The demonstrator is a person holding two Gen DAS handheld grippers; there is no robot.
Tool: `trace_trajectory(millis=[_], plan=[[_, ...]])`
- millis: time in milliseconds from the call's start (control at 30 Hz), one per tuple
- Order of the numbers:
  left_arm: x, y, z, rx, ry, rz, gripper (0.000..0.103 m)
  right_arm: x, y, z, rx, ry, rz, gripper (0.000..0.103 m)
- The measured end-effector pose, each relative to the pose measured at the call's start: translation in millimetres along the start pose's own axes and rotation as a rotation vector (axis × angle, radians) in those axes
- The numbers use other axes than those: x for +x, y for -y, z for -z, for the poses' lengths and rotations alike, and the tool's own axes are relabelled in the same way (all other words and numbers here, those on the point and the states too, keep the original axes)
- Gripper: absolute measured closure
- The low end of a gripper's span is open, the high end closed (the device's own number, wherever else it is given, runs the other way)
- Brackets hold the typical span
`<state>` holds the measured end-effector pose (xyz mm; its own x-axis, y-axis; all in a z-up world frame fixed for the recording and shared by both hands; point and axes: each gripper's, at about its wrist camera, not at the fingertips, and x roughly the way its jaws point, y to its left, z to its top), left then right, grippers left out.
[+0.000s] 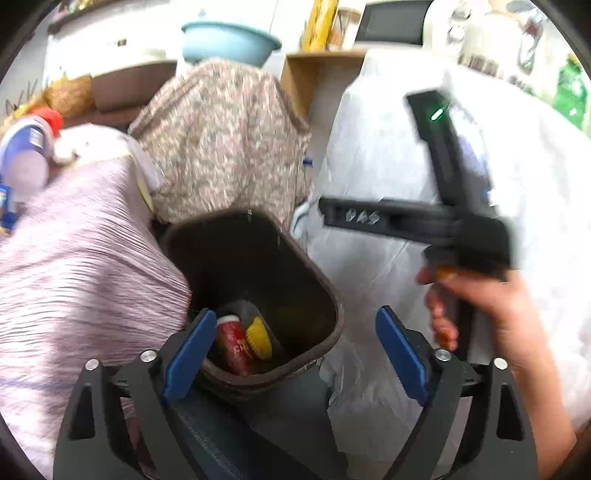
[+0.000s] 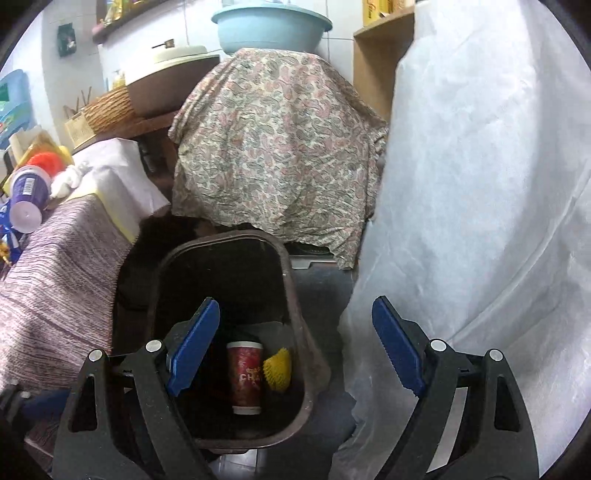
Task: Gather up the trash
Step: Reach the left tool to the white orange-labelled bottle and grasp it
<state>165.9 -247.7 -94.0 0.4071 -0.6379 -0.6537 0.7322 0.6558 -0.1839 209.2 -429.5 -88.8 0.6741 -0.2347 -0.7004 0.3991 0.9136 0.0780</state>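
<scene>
the left gripper [image 1: 295,354] hangs over the bin [image 1: 325,291], fingers spread wide and holding nothing; one blue pad [image 1: 190,356] sits over the bin's near-left rim, the other [image 1: 400,356] is out past its right side. the right gripper [image 2: 295,349] also hangs above the bin [image 2: 295,291] with its fingers wide apart and empty, its left pad [image 2: 192,347] over the bin mouth. in the left view, a hand [image 1: 487,314] right of the bin grips the right gripper's black handle, blurred.

inside the bin, at the bottom, a red cup [image 2: 245,376] lies on its side with a yellow net [image 2: 277,369] touching it on the right.

left of the bin a striped cloth [image 2: 59,273] covers a surface; on its far-left end lies a purple tub [image 2: 27,199] beside an orange thing. right of the bin hangs a white sheet [image 2: 480,221]. behind the bin a paisley cloth [image 2: 277,147] drapes something, and a blue basin [image 2: 269,27] stands on top of it. left of the basin is a brown pot [image 2: 166,85] and a wicker basket [image 2: 107,109].
</scene>
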Motion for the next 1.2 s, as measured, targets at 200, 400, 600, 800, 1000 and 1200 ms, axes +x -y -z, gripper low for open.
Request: trace_trajectory(millis=[200,400,600,800,1000,1200], plan=[[-63.2,-11.0,2.8,-0.011,0.075,-0.004,0.007,-23.6,-36.4,-3.7,-0.02,0.036,-0.136,0.019],[-124.8,-48.5,11.6,0.0,0.08,-0.08,0.006,-41.3,-94.0,-1.4,-0.114,0.038,-0.291,0.019],[-171.7,-94.5,29.7,-0.01,0.095,-0.225,0.006,-63.7,-158.3,-3.9,-0.235,0.053,-0.444,0.019],[-203.9,-145.3,43.1,-0.024,0.062,-0.397,0.006,-74.8,-203.0,3.2,-0.308,0.054,-0.52,0.019],[-215.3,-204.5,28.0,0.154,-0.109,-0.529,0.006,-78.9,-232.8,16.8,-0.35,0.025,-0.57,0.019],[-215.0,-259.4,1.2,0.213,-0.28,-0.525,0.006,-80.9,-234.2,26.4,-0.352,0.006,-0.569,0.019]])
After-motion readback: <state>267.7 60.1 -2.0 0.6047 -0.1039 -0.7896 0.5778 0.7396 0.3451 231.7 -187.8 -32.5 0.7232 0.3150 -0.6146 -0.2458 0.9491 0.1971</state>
